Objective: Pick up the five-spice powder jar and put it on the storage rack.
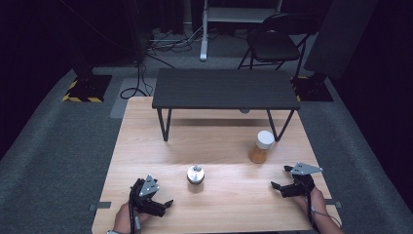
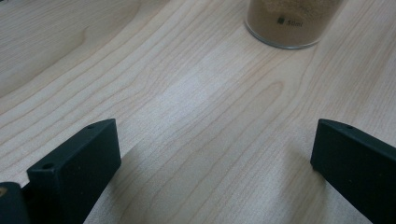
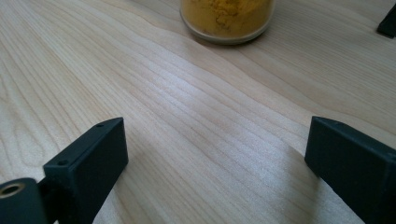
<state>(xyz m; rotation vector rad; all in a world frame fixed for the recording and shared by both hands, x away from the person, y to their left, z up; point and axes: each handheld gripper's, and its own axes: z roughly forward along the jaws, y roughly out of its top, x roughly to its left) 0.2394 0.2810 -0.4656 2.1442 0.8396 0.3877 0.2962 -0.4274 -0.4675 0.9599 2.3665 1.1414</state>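
A short jar of brown powder with a silver lid stands near the middle of the wooden table; its glass base is at the top of the left gripper view. A taller jar of yellow powder with a white lid stands to the right, and its base is at the top of the right gripper view. My left gripper rests low at the front left, open, with bare wood between its jaws. My right gripper is at the front right, open and empty.
A low black shelf on thin legs stands across the back of the table. A dark corner, probably one of its feet, shows beyond the yellow jar. A folding chair, stands and cables are on the grey floor behind.
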